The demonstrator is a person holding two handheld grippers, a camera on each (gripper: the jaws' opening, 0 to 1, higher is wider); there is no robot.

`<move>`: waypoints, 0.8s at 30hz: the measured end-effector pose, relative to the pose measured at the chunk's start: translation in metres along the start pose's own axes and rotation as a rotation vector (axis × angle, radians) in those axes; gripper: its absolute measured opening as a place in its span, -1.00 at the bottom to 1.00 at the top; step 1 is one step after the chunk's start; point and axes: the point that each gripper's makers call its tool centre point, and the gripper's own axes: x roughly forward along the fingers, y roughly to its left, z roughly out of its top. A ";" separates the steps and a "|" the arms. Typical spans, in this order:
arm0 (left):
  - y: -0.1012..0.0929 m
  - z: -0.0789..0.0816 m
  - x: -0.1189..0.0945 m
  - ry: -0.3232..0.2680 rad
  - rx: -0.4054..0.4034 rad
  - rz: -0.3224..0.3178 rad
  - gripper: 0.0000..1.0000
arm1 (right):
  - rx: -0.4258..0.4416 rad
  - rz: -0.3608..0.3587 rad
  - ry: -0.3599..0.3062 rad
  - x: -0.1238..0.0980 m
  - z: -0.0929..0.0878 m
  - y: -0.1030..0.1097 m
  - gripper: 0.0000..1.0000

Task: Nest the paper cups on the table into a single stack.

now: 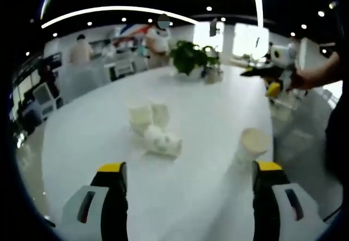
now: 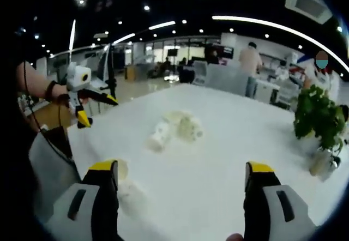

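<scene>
Several white paper cups stand and lie on a white round table (image 1: 212,102). In the left gripper view, two upright cups (image 1: 143,117) and a cup on its side (image 1: 163,143) form a cluster at the centre. A single upright cup (image 1: 253,144) stands just beyond my right jaw. My left gripper (image 1: 190,167) is open over bare table, short of the cluster. The right gripper (image 1: 263,82) hovers at the far right edge. In the right gripper view, the cluster (image 2: 186,125) and lying cup (image 2: 158,134) sit ahead. The single cup (image 2: 121,170) is beside my left jaw. My right gripper (image 2: 181,167) is open and empty; the left gripper (image 2: 98,112) hovers at left.
A potted green plant (image 1: 191,57) (image 2: 319,115) stands on the table's far side. People stand by desks and chairs behind the table (image 2: 218,159). A person's arm (image 1: 319,74) holds the other gripper near the table edge.
</scene>
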 end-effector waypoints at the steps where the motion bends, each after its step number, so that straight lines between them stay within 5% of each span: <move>1: 0.002 0.001 0.002 0.002 0.006 -0.004 0.87 | 0.001 0.001 0.004 0.001 -0.002 0.001 0.89; 9: 0.022 0.011 0.028 0.023 0.053 -0.057 0.89 | 0.014 -0.014 0.022 -0.003 -0.011 0.003 0.89; 24: 0.050 0.015 0.078 0.010 0.013 -0.161 0.89 | 0.027 -0.051 0.045 -0.002 -0.019 0.006 0.87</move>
